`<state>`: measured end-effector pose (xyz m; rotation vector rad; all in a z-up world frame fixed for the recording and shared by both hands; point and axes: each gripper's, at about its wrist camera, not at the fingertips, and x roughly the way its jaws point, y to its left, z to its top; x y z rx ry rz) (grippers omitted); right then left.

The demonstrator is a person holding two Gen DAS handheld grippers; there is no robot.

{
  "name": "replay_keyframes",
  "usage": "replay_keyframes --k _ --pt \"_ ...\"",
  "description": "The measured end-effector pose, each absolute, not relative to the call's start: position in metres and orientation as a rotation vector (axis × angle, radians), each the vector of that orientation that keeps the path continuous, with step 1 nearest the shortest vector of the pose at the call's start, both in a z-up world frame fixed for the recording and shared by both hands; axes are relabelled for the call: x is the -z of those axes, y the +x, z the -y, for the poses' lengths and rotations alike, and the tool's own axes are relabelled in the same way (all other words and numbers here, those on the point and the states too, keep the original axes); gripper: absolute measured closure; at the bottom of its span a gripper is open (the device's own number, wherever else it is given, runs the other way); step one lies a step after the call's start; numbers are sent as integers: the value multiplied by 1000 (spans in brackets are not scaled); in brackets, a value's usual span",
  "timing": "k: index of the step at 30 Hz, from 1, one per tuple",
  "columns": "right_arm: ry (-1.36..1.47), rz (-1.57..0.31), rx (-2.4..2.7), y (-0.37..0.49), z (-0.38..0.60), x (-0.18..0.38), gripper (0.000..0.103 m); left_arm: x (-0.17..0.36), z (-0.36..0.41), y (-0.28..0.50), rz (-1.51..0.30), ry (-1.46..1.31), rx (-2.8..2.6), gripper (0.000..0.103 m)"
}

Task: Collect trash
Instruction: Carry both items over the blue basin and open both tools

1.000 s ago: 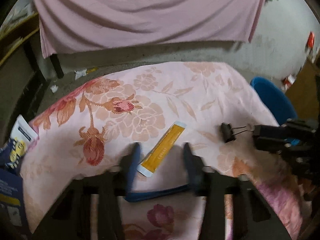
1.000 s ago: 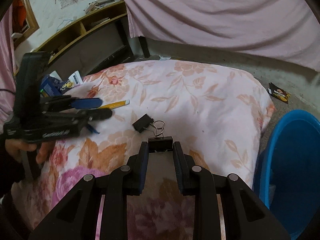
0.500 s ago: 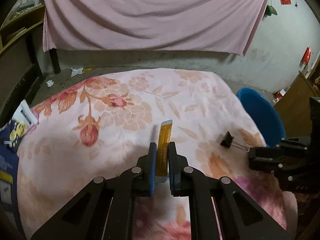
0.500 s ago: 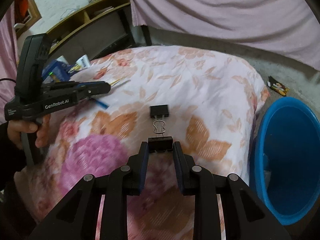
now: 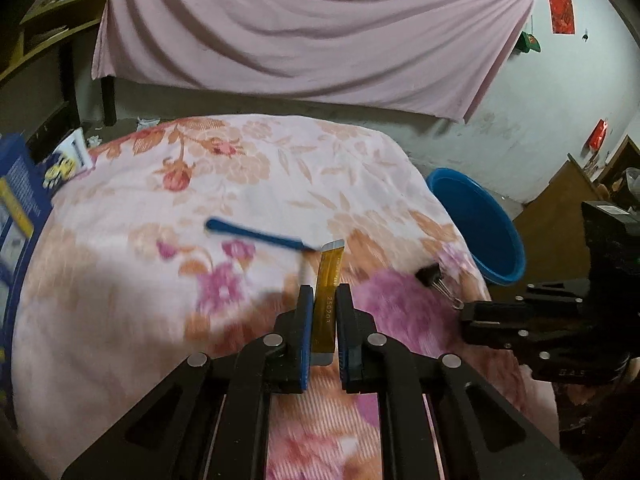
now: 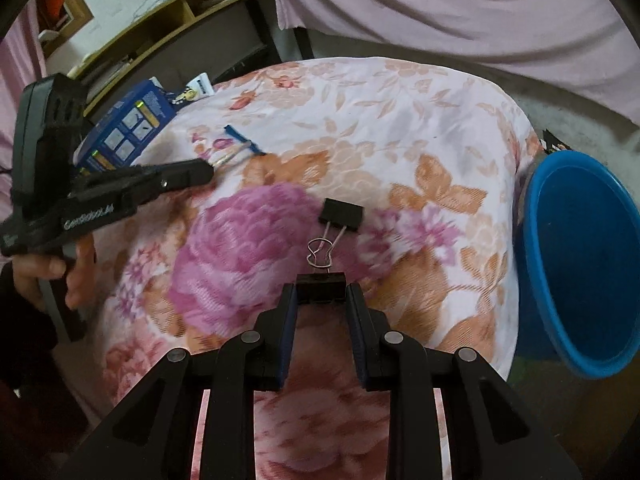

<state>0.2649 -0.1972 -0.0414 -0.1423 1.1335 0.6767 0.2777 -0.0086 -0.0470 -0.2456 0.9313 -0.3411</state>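
A yellow-orange sachet [image 5: 329,280] stands up between the pads of my left gripper [image 5: 322,294], which is shut on it above the floral cloth [image 5: 248,168]. My right gripper [image 6: 321,294] is shut on a black binder clip [image 6: 321,282]. A second black clip [image 6: 341,215] hangs from it by linked wire handles over the cloth. In the left wrist view the right gripper [image 5: 466,314] sits at the right with that second clip [image 5: 429,273] at its tip. A blue basin [image 6: 580,260] stands on the floor right of the cloth. A thin blue stick [image 5: 256,234] lies on the cloth.
A blue battery box [image 6: 128,128] and a small white packet [image 6: 198,87] sit at the cloth's far left edge. A pink sheet [image 5: 304,28] hangs behind. A wooden shelf [image 6: 168,20] lines the left wall. A hand [image 6: 44,276] holds the left gripper [image 6: 200,170].
My left gripper shut on the sachet, lifted it off the cloth and moved right. My right gripper carried the linked clips toward the blue basin. The blue stick came into view.
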Motion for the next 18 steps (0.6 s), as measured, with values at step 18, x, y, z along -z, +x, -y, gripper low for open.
replay_keyframes --k 18 --pt "-21 -1045 -520 283 187 45 58 49 1 244 -922 -325 285 95"
